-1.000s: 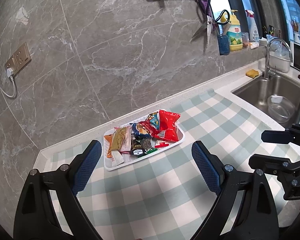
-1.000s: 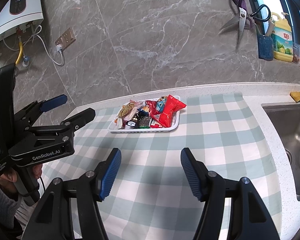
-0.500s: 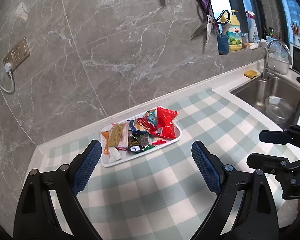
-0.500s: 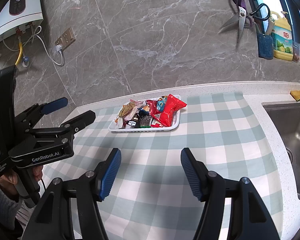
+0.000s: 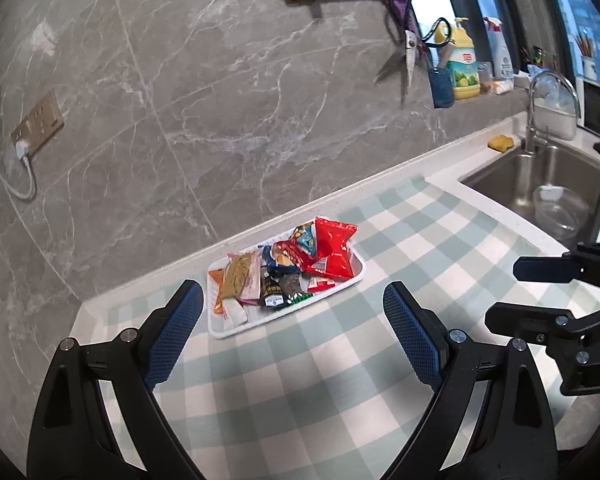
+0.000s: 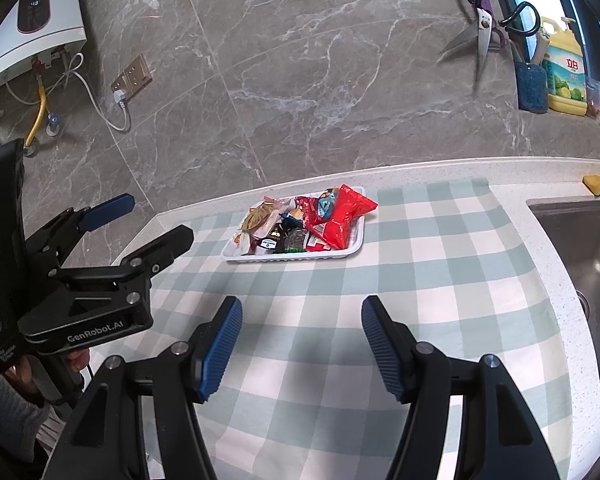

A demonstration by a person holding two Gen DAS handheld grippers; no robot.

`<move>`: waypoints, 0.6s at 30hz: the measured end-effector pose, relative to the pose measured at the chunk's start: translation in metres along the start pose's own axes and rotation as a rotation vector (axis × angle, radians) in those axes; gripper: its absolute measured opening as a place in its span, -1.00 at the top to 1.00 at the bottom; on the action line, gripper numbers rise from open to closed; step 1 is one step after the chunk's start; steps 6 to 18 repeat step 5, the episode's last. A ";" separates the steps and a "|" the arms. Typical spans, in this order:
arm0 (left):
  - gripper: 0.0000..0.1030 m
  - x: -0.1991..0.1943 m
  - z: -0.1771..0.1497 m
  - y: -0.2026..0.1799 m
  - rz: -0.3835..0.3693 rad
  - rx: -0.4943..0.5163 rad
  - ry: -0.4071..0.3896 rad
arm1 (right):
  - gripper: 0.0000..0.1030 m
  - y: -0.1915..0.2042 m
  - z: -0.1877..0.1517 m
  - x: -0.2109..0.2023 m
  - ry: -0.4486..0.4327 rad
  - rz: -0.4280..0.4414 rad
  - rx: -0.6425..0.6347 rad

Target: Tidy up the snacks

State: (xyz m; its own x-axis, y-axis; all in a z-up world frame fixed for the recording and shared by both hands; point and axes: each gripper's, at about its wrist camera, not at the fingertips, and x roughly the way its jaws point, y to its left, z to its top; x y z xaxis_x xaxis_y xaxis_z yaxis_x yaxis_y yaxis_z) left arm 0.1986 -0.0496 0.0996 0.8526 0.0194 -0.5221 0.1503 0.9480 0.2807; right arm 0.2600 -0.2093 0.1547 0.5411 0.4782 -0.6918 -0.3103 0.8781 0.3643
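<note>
Snack packets (image 6: 300, 224) are being kept heaped in the white tray (image 6: 236, 256) near the counter's back edge; none is lying on the checked cloth (image 6: 420, 280). Left gripper (image 5: 296, 332) and right gripper (image 6: 300, 344) are being held spread apart, empty, well short of the tray

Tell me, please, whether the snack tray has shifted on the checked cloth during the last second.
No. The snack tray sits by the same checks near the back edge of the checked cloth as before.

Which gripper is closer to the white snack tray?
Left, narrowly. The left gripper hovers just short of the snack tray; the right gripper hangs farther back over the checked cloth.
</note>
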 end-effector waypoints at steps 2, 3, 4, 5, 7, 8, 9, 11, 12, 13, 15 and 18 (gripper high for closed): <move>-0.75 0.003 -0.002 0.005 -0.008 -0.037 0.033 | -0.27 0.001 -0.001 -0.001 0.001 -0.001 0.000; -0.75 0.005 -0.002 0.007 -0.014 -0.046 0.041 | -0.27 0.000 0.000 0.000 0.001 -0.001 0.001; -0.75 0.007 -0.003 0.009 -0.024 -0.048 0.046 | -0.27 0.001 -0.001 0.000 0.001 -0.001 0.002; -0.75 0.007 -0.004 0.011 -0.045 -0.052 0.051 | -0.27 0.001 -0.001 0.000 0.001 -0.001 0.002; -0.75 0.007 -0.004 0.011 -0.045 -0.052 0.051 | -0.27 0.001 -0.001 0.000 0.001 -0.001 0.002; -0.75 0.007 -0.004 0.011 -0.045 -0.052 0.051 | -0.27 0.001 -0.001 0.000 0.001 -0.001 0.002; -0.75 0.007 -0.004 0.011 -0.045 -0.052 0.051 | -0.27 0.001 -0.001 0.000 0.001 -0.001 0.002; -0.75 0.007 -0.004 0.011 -0.045 -0.052 0.051 | -0.27 0.001 -0.001 0.000 0.001 -0.001 0.002; -0.75 0.007 -0.004 0.011 -0.045 -0.052 0.051 | -0.27 0.001 -0.001 0.000 0.001 -0.001 0.002; -0.75 0.007 -0.004 0.011 -0.045 -0.052 0.051 | -0.27 0.001 -0.001 0.000 0.001 -0.001 0.002; -0.75 0.007 -0.004 0.011 -0.045 -0.052 0.051 | -0.27 0.001 -0.001 0.000 0.001 -0.001 0.002; -0.75 0.007 -0.004 0.011 -0.045 -0.052 0.051 | -0.27 0.001 -0.001 0.000 0.001 -0.001 0.002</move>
